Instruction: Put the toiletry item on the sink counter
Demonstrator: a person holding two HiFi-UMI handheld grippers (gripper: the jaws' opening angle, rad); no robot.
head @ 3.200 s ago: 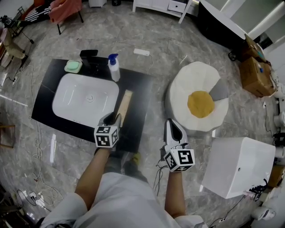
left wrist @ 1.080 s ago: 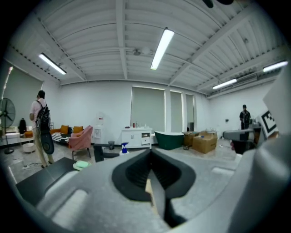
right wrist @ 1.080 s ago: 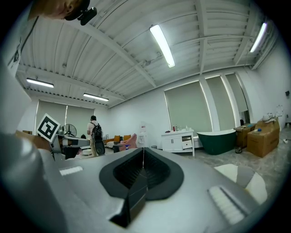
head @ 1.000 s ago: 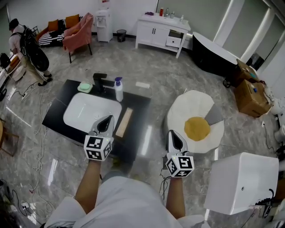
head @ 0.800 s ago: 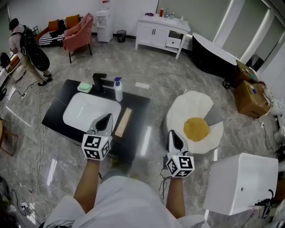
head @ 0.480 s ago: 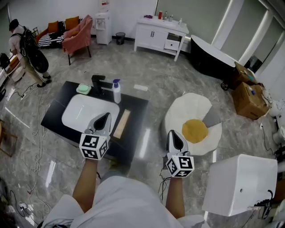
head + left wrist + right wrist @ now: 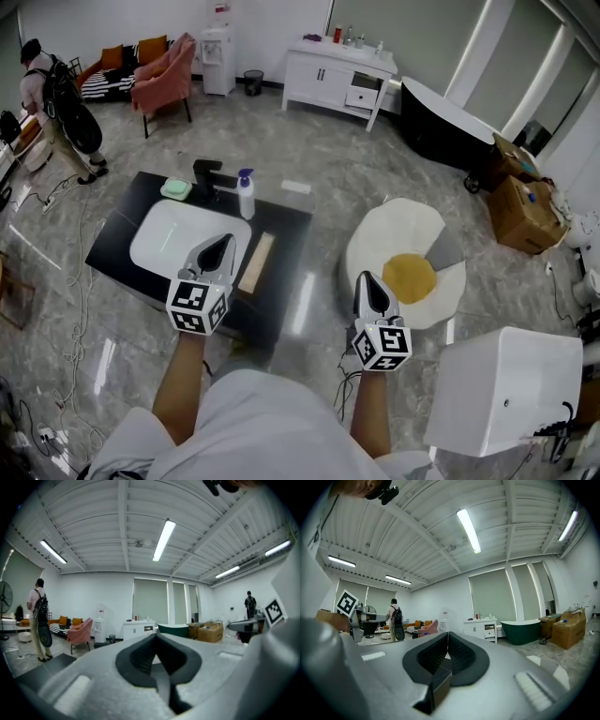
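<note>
You hold your left gripper point(image 7: 223, 242) and right gripper point(image 7: 366, 279) level, jaws closed on nothing, probably because the long tan toiletry item point(image 7: 259, 262) already lies flat on the black counter point(image 7: 287, 228), just beside the basin point(image 7: 169, 242).

Holds the left gripper point(image 7: 221, 246) out ahead, pointing level, fingers point(image 7: 138, 661) pressed together on nothing. Holds the right gripper point(image 7: 367, 279) the same way (fingers point(image 7: 429, 661) also closed, empty), well apart from the left. Reaches forward with both forearms point(image 7: 182, 379) bare.
</note>
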